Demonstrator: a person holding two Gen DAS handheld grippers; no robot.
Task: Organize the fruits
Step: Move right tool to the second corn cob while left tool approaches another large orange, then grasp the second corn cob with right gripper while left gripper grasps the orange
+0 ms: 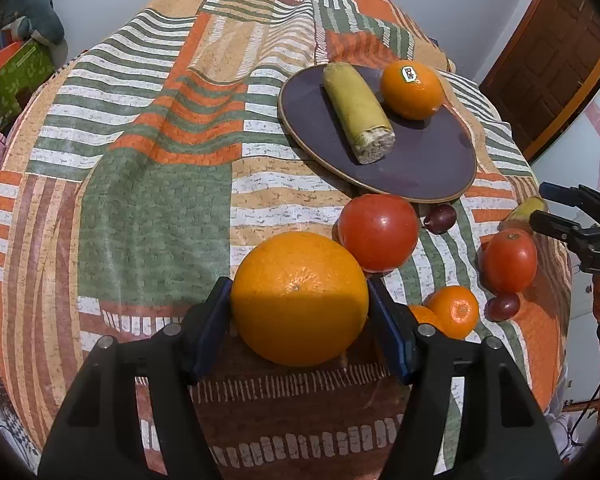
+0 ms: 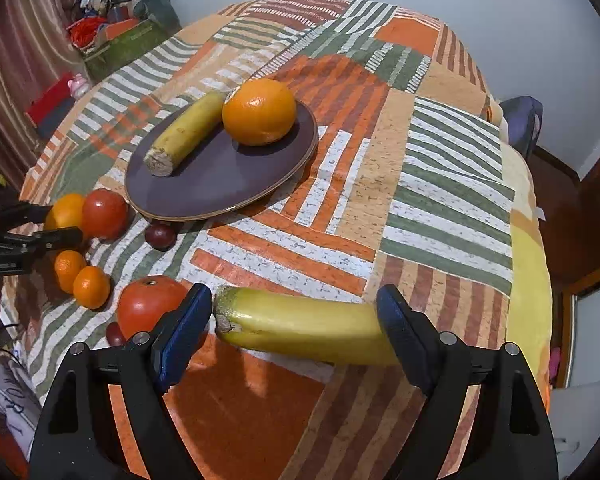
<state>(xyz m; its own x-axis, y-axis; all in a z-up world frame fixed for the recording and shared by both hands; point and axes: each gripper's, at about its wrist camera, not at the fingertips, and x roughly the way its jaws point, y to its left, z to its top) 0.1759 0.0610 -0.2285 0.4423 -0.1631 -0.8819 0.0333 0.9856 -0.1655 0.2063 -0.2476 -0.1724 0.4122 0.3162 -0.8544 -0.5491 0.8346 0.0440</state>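
Observation:
My left gripper (image 1: 300, 320) is shut on a large orange (image 1: 299, 298) low over the patterned cloth. A dark round plate (image 1: 432, 160) beyond it holds a cut banana piece (image 1: 358, 112) and a stickered orange (image 1: 412, 90). My right gripper (image 2: 294, 328) is open, its blue pads at either end of a second banana piece (image 2: 304, 330) lying crosswise on the cloth. The plate (image 2: 216, 184) with its banana piece (image 2: 184, 134) and orange (image 2: 259, 112) lies ahead to the left.
Loose on the cloth: two tomatoes (image 1: 378, 232) (image 1: 510, 260), two mandarins (image 1: 454, 312), two dark grapes (image 1: 440, 218) (image 1: 502, 307). The right wrist view shows a tomato (image 2: 150, 306) beside its left pad. A cluttered corner (image 2: 112, 32) lies beyond the table.

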